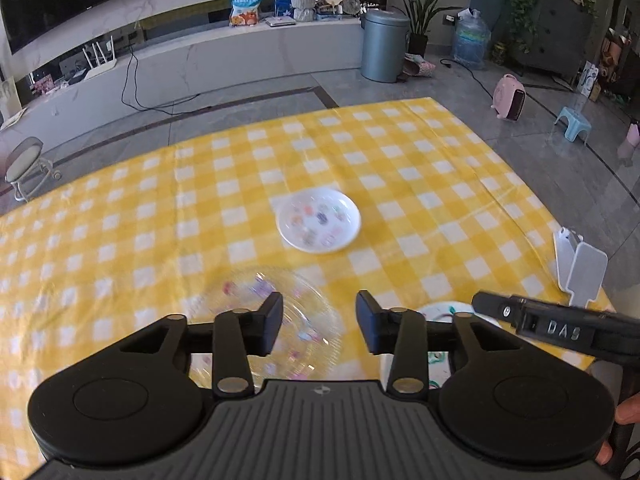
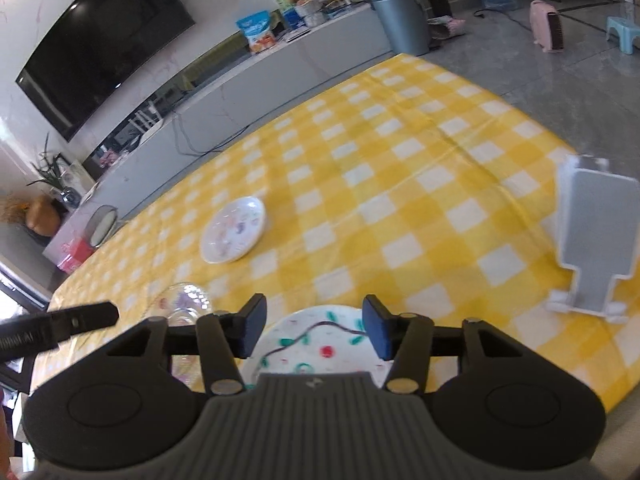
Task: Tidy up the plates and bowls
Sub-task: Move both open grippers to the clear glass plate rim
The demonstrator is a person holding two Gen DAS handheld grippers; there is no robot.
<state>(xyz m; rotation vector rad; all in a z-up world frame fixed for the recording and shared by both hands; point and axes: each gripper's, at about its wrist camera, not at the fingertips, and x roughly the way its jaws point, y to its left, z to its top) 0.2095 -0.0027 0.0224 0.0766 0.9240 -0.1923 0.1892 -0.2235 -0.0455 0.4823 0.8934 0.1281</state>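
- Left gripper (image 1: 319,322): fingers spread apart, nothing between them; hovers above the near part of the table. Seen from the right wrist cam as a dark bar entering at lower left (image 2: 60,330).
- Right gripper (image 2: 314,330): fingers likewise apart, nothing held; positioned over the near edge of the table. In the left wrist view its black body shows at lower right (image 1: 552,330).
- Clear glass plate (image 1: 276,320): transparent w/ coloured motifs, flat on the cloth just below and left of the left gripper's fingers; blurred. Also in the right wrist view (image 2: 182,306), at the left.
- White patterned plate (image 2: 316,344): green, red & dark markings; lies under the right gripper, near the table's front edge. Left wrist view shows only a part (image 1: 444,312), behind the finger linkage.
- Small white dish (image 1: 319,220): shallow, pastel motifs inside; sits toward the table's middle, well apart from both grippers and from the other two pieces. Right wrist view (image 2: 233,229).
- Dish rack (image 2: 592,236): grey-and-white upright stand at the table's right edge — no dishes in it. Left wrist view (image 1: 580,268).
- Table (image 1: 400,152): covered w/ yellow-white check cloth; all three pieces rest on it separately — none stacked.
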